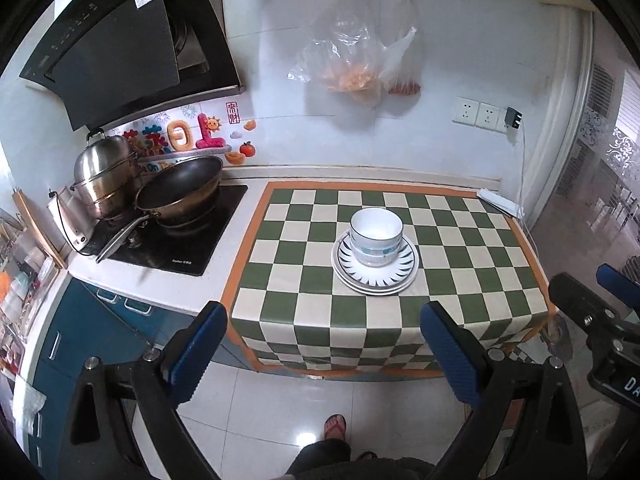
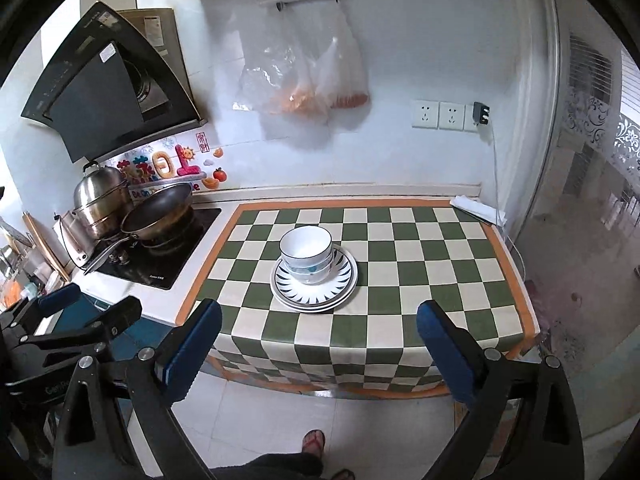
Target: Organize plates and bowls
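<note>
On tabletop (image 1: 440, 216), left view: bowls (image 1: 376, 236) stacked on plates (image 1: 376, 276), mid cloth. Left gripper (image 1: 322, 344) held back, jaws wide apart, empty.

Right view: same stack, bowls (image 2: 306, 254) on plates (image 2: 314, 294). Right gripper (image 2: 318, 344) released, empty. Stack looks tidy; if moving, lift slow, keep level.
</note>
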Available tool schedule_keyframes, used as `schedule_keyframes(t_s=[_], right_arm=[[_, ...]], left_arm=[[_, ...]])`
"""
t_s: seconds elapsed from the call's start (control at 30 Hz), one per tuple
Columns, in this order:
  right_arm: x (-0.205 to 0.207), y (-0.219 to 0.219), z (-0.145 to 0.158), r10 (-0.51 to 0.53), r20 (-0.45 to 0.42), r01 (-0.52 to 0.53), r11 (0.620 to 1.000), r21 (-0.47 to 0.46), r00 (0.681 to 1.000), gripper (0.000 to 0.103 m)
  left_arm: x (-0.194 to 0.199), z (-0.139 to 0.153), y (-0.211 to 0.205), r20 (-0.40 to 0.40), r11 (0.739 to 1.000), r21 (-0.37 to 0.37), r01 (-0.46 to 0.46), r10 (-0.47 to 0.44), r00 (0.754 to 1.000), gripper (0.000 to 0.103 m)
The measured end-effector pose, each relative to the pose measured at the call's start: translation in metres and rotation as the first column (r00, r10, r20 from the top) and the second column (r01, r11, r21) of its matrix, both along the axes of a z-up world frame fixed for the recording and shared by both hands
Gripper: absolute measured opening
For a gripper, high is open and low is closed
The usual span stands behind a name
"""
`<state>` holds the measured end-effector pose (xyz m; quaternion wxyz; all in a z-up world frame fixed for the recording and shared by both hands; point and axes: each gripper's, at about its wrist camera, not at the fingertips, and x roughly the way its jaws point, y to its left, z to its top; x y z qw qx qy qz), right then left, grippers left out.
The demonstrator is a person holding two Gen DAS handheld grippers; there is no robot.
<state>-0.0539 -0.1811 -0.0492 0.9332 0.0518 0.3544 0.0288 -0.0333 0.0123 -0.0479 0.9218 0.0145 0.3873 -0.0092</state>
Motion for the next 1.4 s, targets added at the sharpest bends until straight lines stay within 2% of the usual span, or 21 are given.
schedule_keyframes(t_s=[0.33, 1.4], right_arm=[[-0.011, -0.001, 0.002, -0.013, 0.006, 0.013, 1.0, -0.003, 1.0, 0.101], [-0.003, 0.006, 0.006, -0.016, 0.025, 0.016, 1.0, -0.024, 1.0, 0.102]], left_arm=[[-0.013, 0.01, 0.008, 0.056, 1.0, -0.005, -0.011, 0.011, 0.998, 0.102], [-0.025, 0.012, 0.015, 0.065, 0.999, -0.021, -0.045, 0.046, 0.997, 0.102]])
